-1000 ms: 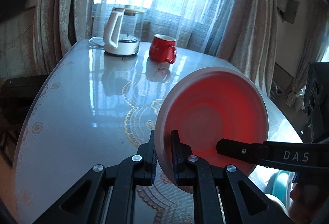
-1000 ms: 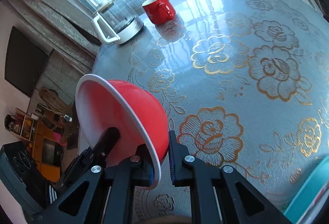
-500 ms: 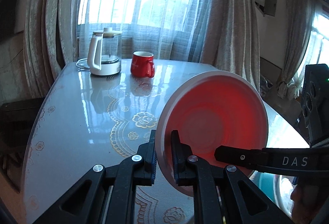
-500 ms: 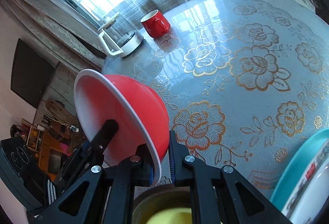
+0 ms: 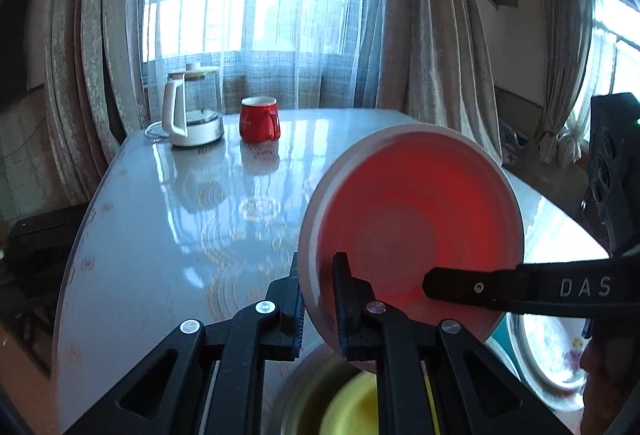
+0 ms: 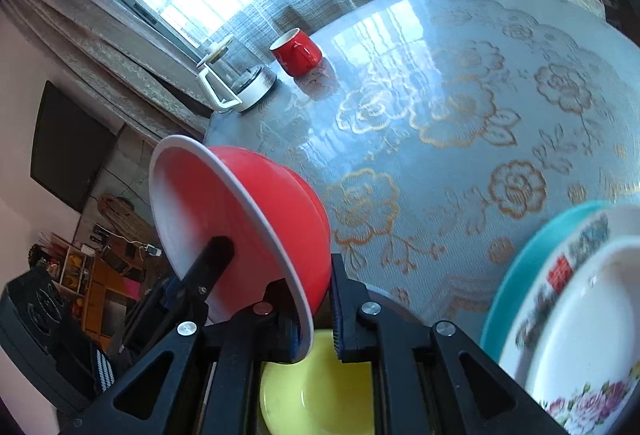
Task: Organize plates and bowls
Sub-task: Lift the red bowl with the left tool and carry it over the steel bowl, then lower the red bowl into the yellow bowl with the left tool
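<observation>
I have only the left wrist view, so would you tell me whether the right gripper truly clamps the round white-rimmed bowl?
Observer: Yes. The right wrist view shows the right gripper shut on the rim of the white-rimmed bowl, with one finger inside the wall and one outside.
Operator: What does its outside look like?
Observer: It is glossy red, with a raised foot at the base.
Operator: The yellow blur beneath is unclear to me.
Observer: That is a yellow bowl, mouth up, directly below the right gripper. The part that shows looks empty.
</observation>
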`<state>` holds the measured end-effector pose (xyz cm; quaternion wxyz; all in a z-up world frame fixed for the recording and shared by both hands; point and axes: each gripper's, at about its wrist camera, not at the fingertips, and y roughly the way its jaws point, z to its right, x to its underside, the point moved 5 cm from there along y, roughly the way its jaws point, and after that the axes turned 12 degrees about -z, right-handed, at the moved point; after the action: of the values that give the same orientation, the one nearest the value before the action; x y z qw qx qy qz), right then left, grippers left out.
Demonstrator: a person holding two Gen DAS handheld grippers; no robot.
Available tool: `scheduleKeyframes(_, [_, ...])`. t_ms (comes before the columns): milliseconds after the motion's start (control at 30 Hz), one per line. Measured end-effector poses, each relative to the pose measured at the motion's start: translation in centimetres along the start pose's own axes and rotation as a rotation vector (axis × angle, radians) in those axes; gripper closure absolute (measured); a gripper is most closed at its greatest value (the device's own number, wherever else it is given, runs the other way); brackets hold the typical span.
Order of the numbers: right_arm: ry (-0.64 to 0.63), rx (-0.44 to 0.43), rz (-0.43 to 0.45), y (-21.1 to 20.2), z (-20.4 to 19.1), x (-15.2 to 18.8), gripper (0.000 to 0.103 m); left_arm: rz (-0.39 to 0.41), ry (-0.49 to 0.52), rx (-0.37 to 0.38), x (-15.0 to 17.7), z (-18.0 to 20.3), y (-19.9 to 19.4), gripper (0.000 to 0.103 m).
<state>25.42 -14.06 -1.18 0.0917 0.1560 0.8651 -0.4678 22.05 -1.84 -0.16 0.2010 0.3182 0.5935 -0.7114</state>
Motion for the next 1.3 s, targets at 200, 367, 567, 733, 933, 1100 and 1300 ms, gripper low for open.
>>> scheduleKeyframes(200, [0.007, -0.025, -0.024, -0.2, 0.7, 2.3, 0.09, -0.048, -0.05, -0.011, 2.3, 0.6, -0.9, 0.09])
scheduleKeyframes(367, [0.006, -0.044, -0.029, -0.8, 0.9, 3.9, 0.09, -0.057, -0.049, -0.033, 3.6, 1.3, -1.9, 0.09])
scheduleKeyframes(567, [-0.004, -0.06, -0.035, -1.3, 1.0, 5.4, 0.089, -0.065, -0.058, -0.046, 4.9, 1.7, -2.8, 0.09])
scheduleKeyframes(733, [-0.005, -0.083, -0.05, -1.1, 1.1, 6.3, 0.089, -0.082, -0.075, -0.044, 6.0, 1.7, -3.1, 0.09])
scheduleKeyframes(933, [-0.007, -0.099, -0.073, -0.9, 1.4, 7.5, 0.089, -0.109, -0.07, -0.042, 7.2, 1.9, -3.2, 0.09])
scheduleKeyframes(1100, [-0.006, -0.099, -0.092, -0.7, 1.9, 8.2, 0.088, -0.132, -0.074, -0.033, 8.0, 2.0, -2.8, 0.09])
scheduleKeyframes(1300, [-0.008, -0.072, -0.097, -0.8, 2.4, 8.6, 0.087, -0.182, -0.081, -0.072, 8.8, 1.2, -1.8, 0.09])
